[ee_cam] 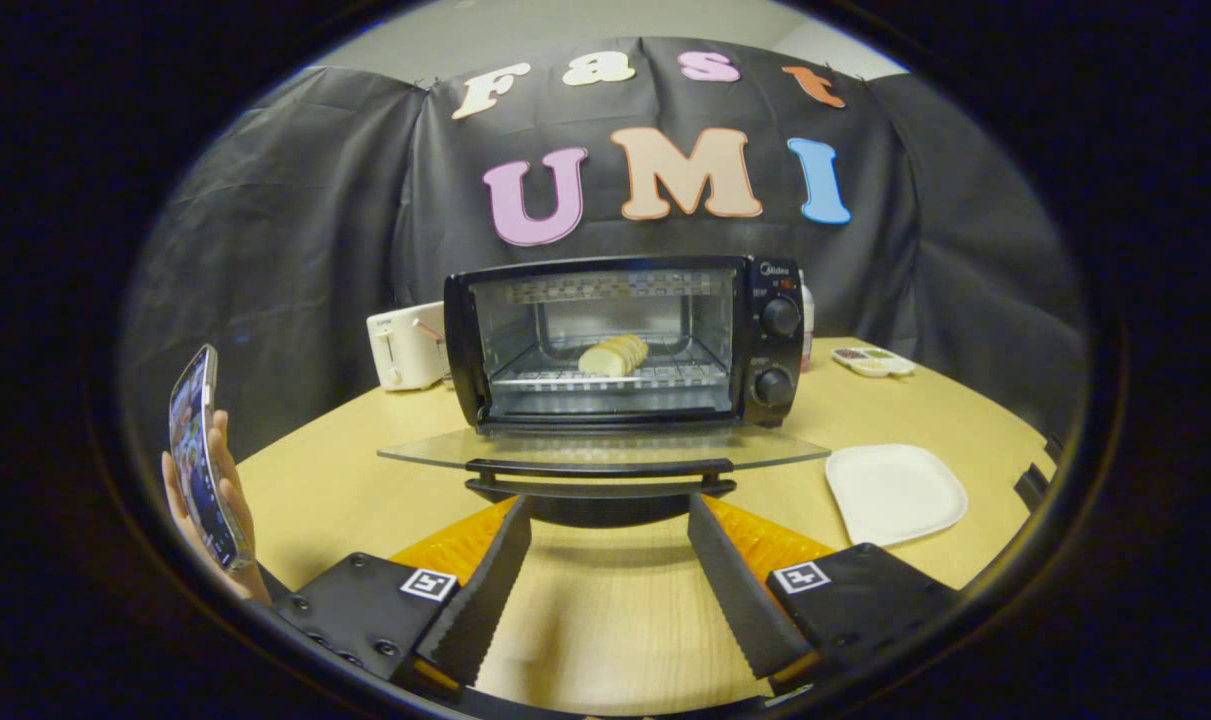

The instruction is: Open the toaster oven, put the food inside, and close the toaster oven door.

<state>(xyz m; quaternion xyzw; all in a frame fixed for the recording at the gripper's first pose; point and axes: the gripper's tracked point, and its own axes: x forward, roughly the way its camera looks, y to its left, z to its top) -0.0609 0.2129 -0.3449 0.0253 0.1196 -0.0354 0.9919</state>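
Note:
A black toaster oven [765,340] stands on the wooden table ahead of the fingers. Its glass door [605,447] is folded down flat toward me, with the black handle [600,467] along its near edge. A piece of sliced bread [614,355] lies on the wire rack inside the oven. My gripper [605,505] is open, its tips just under and touching distance from the door handle. Nothing sits between the two ribbed fingers [480,590].
A white square plate [895,493] lies on the table [345,500] right of the door. A white toaster [405,345] stands left of the oven, and a small dish with compartments [873,361] sits far right. A hand holding a phone [200,455] is left of the fingers.

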